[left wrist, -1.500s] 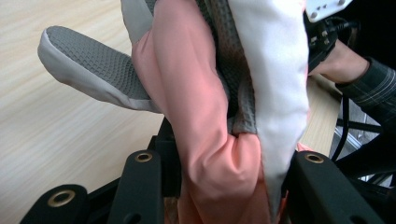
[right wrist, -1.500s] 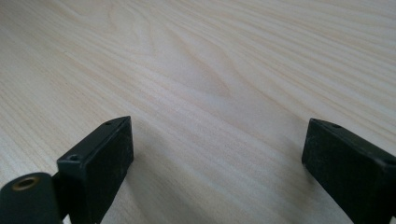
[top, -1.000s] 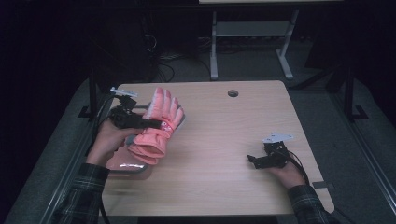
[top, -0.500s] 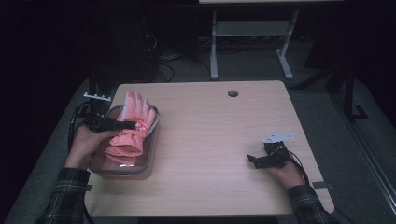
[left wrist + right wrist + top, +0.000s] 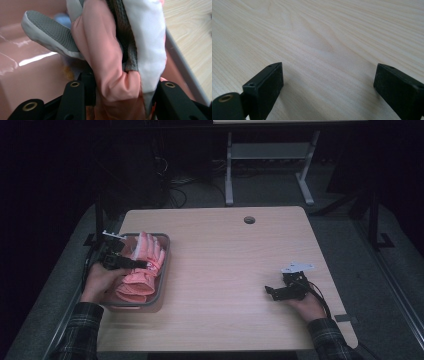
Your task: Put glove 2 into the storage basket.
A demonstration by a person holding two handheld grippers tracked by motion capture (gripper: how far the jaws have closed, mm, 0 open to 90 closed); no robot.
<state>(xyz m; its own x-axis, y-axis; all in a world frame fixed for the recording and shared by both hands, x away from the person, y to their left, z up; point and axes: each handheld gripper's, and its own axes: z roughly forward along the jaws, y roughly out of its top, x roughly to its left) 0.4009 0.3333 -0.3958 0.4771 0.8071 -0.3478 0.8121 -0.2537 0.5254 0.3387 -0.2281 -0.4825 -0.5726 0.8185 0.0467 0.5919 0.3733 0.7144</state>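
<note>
**Pink glove clamped over the tub, right gripper idle**

High view: I see a light wooden table (image 5: 225,270) in a dark room, with a metal frame and cables on the floor beyond its far edge. My left gripper (image 5: 131,263) sits above a grey-rimmed pink tub (image 5: 165,265) near the table's left edge, its jaws pressed onto a pink ski glove (image 5: 142,277) that lies in the tub, fingers pointing away from me. My right gripper (image 5: 270,291) rests low by the right edge, well apart from the tub, bare wood ahead of it. A round cable hole (image 5: 249,220) lies near the far edge.

Left gripper view: the jaws are pinched on a fold of the glove (image 5: 120,62), pink fabric bunched between them. The grey textured thumb (image 5: 50,35) sticks out to the left of the jaws, the glossy tub floor (image 5: 30,72) beneath, the tub's rim right of the jaws.

Right gripper view: my jaws stand wide apart, holding nothing, with plain wood grain (image 5: 324,45) between and ahead of them.
</note>
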